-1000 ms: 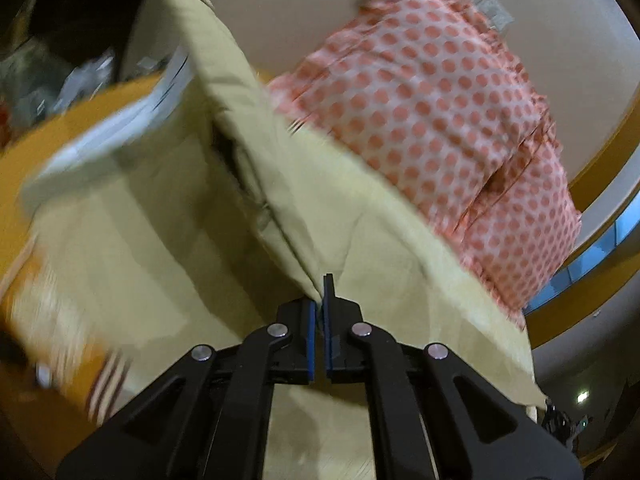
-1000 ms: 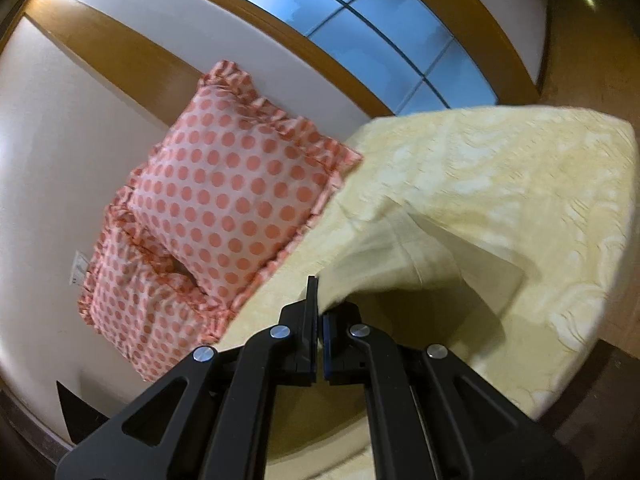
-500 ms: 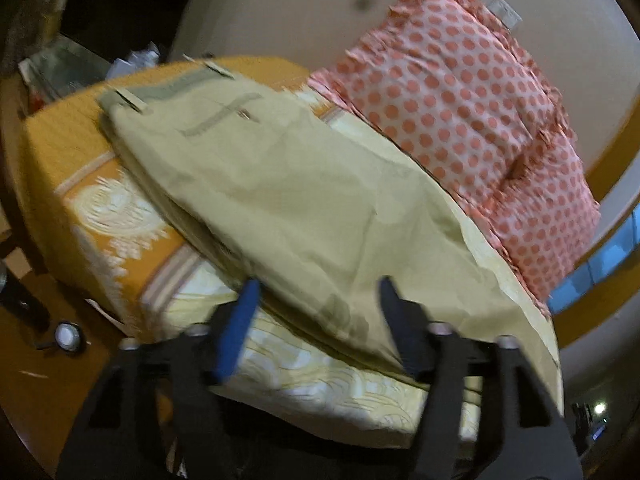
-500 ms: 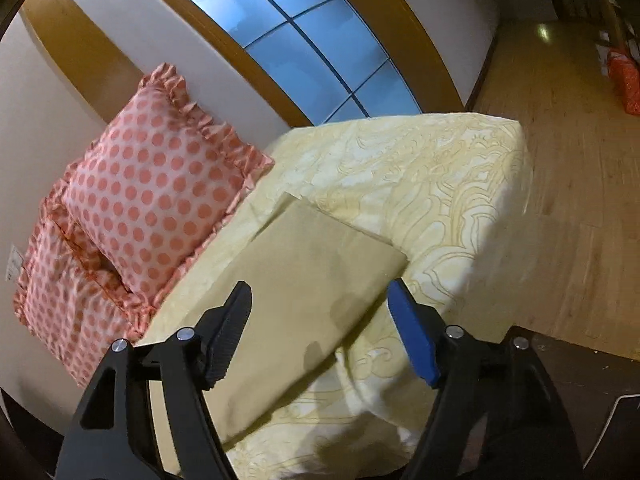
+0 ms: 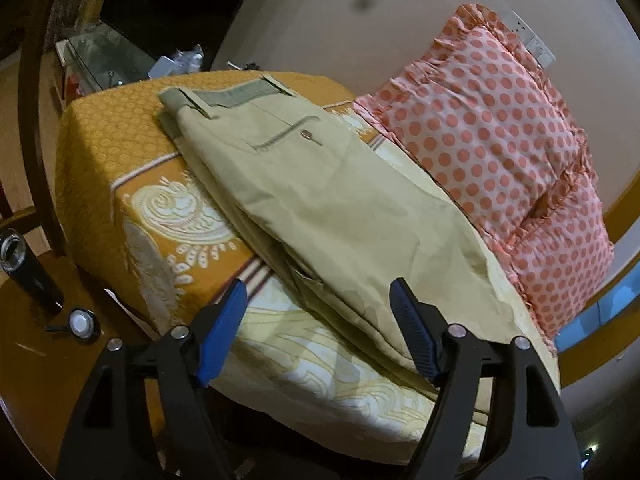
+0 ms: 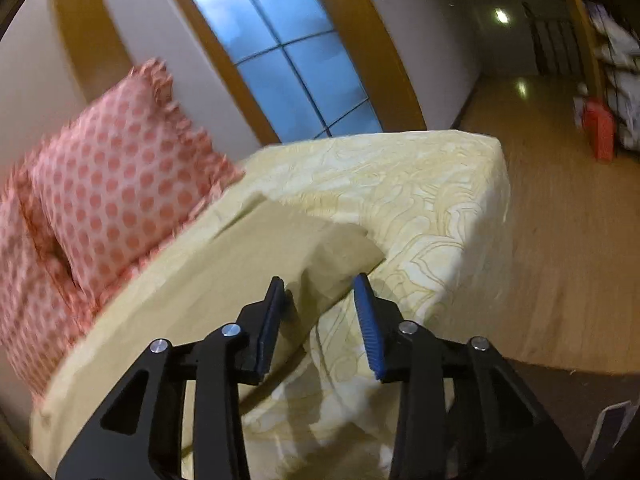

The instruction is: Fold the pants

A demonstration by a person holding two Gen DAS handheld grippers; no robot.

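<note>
Khaki pants (image 5: 320, 200) lie folded lengthwise on the bed, waistband at the far left, back pocket with a button facing up. My left gripper (image 5: 318, 308) is open and empty, just in front of the pants' near edge. In the right wrist view the leg end of the pants (image 6: 280, 256) lies on the pale yellow bedspread (image 6: 420, 200). My right gripper (image 6: 320, 300) is open and empty, its fingertips (image 6: 362, 292) close over the leg end corner.
Two pink polka-dot pillows (image 5: 500, 140) lean against the wall behind the pants and show in the right wrist view (image 6: 104, 192). The orange bedspread end (image 5: 112, 152) drops to a wooden floor (image 6: 560, 260). A dark bottle (image 5: 28, 272) stands at the left.
Both grippers were shut on the pants one second ago, holding the cloth up. They let go, the pants now lie flat, and both have drawn back; the right jaws have narrowed.
</note>
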